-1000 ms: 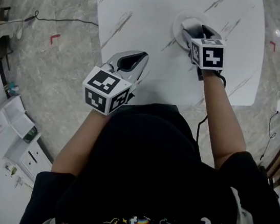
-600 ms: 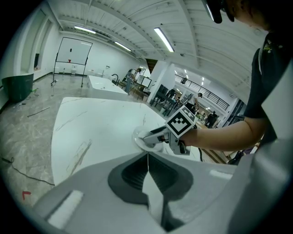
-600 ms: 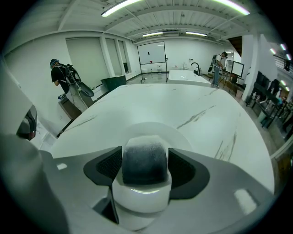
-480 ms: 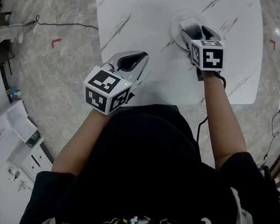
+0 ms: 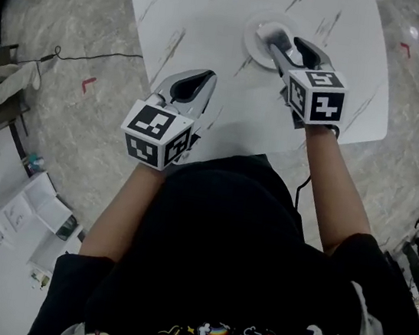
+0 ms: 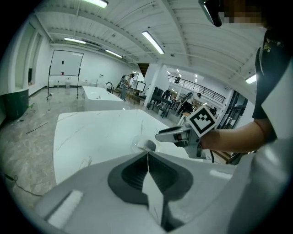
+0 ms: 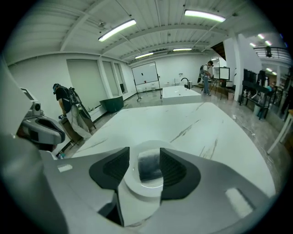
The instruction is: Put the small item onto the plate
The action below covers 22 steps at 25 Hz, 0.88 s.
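White marble-veined tabletop (image 5: 207,15) bears, toward its far side, the small dark grey item (image 7: 150,166) already lying on the round white plate (image 7: 137,186), just below and ahead of the right gripper (image 7: 144,155), whose jaws have just been closing partway yet stand apart and touch nothing, while the left gripper (image 6: 147,155), pressed together and empty, hangs well apart at the near left.

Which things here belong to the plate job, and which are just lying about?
Job:
- small dark item, lying on the white plate
- marble table
- right gripper: jaws apart, just been closing partway, item showing between them but not gripped

Lying about:
- left gripper, shut and idle
- floor cable
- white boxes on the floor
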Tool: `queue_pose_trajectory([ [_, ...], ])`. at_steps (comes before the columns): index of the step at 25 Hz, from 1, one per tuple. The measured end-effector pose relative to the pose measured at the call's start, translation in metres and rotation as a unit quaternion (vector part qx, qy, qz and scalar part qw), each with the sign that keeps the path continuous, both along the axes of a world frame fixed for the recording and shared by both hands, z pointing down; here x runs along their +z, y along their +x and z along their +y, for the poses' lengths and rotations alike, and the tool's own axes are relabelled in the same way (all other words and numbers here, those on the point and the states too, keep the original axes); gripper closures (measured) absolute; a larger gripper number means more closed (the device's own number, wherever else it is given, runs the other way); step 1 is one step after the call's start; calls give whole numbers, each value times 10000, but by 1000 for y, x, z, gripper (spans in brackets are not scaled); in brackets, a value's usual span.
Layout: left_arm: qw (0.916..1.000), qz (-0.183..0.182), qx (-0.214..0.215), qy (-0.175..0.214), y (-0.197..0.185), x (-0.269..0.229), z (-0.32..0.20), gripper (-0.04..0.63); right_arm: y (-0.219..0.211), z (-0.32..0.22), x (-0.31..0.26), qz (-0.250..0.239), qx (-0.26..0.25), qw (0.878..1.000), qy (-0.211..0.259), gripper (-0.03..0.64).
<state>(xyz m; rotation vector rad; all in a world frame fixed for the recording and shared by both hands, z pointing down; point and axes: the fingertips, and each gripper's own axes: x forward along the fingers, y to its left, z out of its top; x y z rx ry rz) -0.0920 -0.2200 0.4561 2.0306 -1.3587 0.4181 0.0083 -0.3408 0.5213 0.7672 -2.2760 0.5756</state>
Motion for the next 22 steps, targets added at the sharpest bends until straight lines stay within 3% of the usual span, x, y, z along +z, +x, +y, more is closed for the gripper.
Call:
queue_pose_trajectory([
  [4,9995,-111,-69,302,-2,-11,-10,595,6,13,-39,-380,152,9986,324,457],
  [12,9954,-188,62,935,10,-38,-23,595,36,38,-98,-711,640,9914,889,525],
  [22,9927,-118,286,1168,21,-49,-15,595,60,77,-127,-849,1092,9821,1280,572],
])
